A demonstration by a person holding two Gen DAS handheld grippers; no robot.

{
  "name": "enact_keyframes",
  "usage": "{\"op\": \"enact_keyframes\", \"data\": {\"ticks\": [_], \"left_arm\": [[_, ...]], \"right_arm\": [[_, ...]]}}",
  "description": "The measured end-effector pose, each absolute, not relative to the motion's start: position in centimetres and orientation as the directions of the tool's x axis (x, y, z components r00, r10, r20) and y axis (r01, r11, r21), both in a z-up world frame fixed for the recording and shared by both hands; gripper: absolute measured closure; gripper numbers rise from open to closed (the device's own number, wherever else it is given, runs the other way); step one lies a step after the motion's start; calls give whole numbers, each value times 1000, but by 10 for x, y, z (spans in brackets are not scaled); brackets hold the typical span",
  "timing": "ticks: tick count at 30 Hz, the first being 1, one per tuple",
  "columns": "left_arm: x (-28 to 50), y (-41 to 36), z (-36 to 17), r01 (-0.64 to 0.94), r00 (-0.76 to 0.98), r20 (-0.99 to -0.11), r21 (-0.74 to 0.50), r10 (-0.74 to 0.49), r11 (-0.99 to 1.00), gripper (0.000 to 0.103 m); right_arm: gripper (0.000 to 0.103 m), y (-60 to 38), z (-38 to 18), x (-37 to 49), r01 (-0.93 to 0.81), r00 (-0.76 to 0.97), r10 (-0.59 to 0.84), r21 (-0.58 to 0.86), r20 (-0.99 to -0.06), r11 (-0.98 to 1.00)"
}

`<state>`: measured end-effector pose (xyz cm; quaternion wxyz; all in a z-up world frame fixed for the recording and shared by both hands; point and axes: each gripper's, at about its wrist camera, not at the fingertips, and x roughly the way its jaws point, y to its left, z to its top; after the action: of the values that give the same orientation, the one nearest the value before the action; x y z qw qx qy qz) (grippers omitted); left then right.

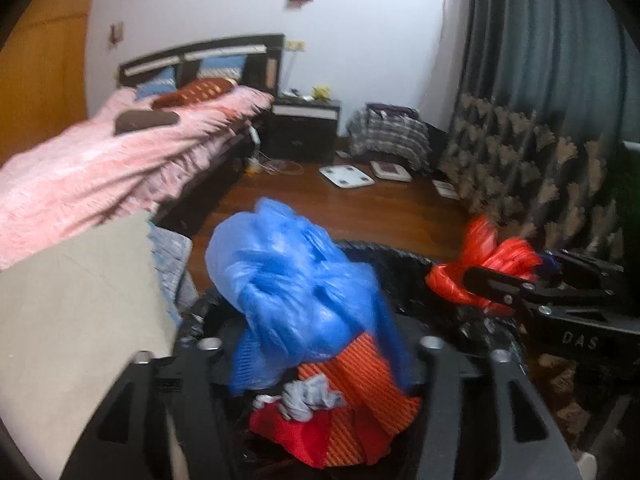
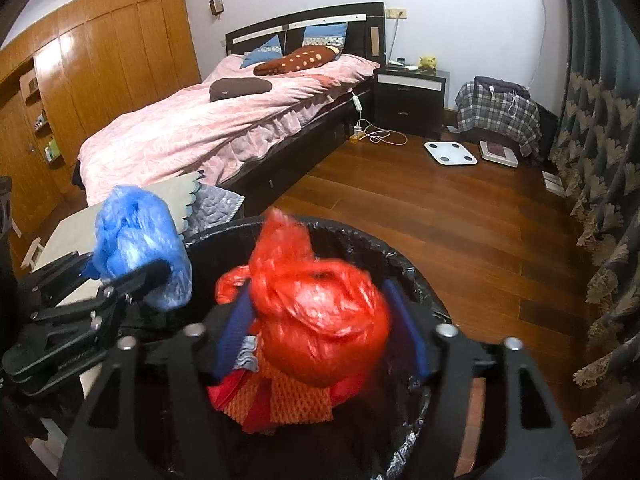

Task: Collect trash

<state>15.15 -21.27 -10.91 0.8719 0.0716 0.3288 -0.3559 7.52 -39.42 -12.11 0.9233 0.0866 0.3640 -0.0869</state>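
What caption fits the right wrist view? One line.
Right gripper holds a red bag over the lined bin; left gripper holds a blue bag.

Both views are taken from close above the lined trash bin point(image 2: 360, 240), facing the bed point(image 2: 224, 120) and far wall. The left wrist view is set lower and left; the bin point(image 1: 400, 256), bed point(image 1: 100, 160) and floor point(image 2: 440, 220) are shared.
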Motion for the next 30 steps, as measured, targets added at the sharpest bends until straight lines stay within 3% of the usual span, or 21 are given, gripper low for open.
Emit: {"op": "enact_keyframes", "data": {"ticks": [2, 8, 14, 30], "left_arm": [[152, -211, -111, 670, 524, -628, -112, -575, 733, 26], [150, -194, -111, 655, 541, -632, -99, -556, 749, 16], [141, -168, -94, 593, 610, -605, -80, -512, 801, 6], [91, -116, -46, 480, 705, -574, -45, -416, 876, 6]], "right_arm": [[25, -396, -122, 76, 232, 719, -112, 85, -686, 969], [10, -400, -117, 72, 261, 727, -130, 97, -674, 960], [6, -393, -101, 62, 251, 738, -109, 121, -665, 960], [5, -327, -47, 26, 143, 772, -30, 128, -635, 981]]}}
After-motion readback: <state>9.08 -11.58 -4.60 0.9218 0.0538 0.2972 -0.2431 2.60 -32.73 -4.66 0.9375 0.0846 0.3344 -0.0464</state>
